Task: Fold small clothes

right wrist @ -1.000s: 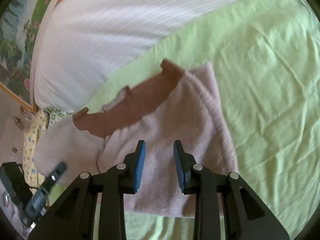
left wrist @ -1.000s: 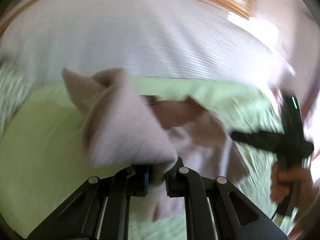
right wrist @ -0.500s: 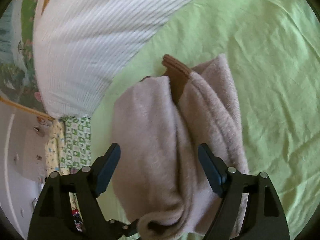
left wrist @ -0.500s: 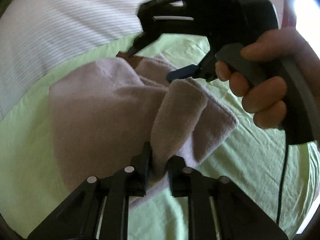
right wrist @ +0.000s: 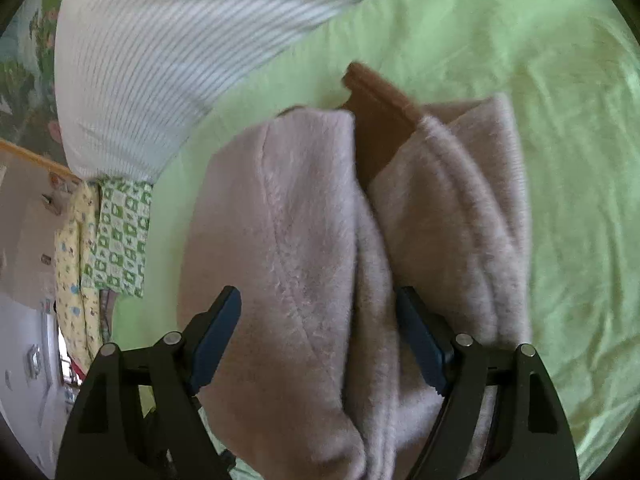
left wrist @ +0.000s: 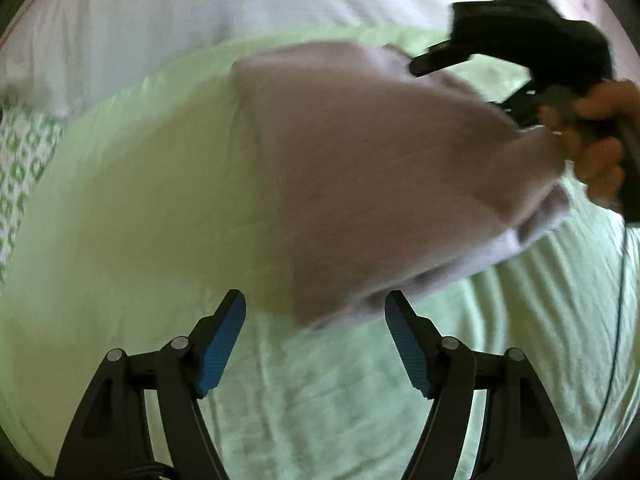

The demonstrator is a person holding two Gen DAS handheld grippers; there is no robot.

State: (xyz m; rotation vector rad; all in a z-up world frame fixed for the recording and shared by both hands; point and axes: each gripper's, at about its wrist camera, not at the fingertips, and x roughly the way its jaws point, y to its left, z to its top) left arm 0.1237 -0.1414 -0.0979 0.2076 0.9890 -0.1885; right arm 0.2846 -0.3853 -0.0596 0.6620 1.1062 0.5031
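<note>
Folded pink garment (right wrist: 304, 240) on green sheet (right wrist: 560, 160), both grippers spread wide.

Left gripper (left wrist: 316, 340) holds nothing, garment at 1 o'clock (blurred); right gripper (right wrist: 320, 336) straddles the folds, brown collar (right wrist: 380, 120) at 12 o'clock, striped pillow (right wrist: 160, 60) at 10.

Both wrist views close, angled down; share pink garment (left wrist: 384, 168) on green sheet (right wrist: 500, 40).

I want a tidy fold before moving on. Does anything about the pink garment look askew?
Yes. On the fuzzy pale-pink garment, the two folded-in sides do not meet evenly: the brown ribbed collar pokes out between them at the far end on the light green bedsheet.
</note>
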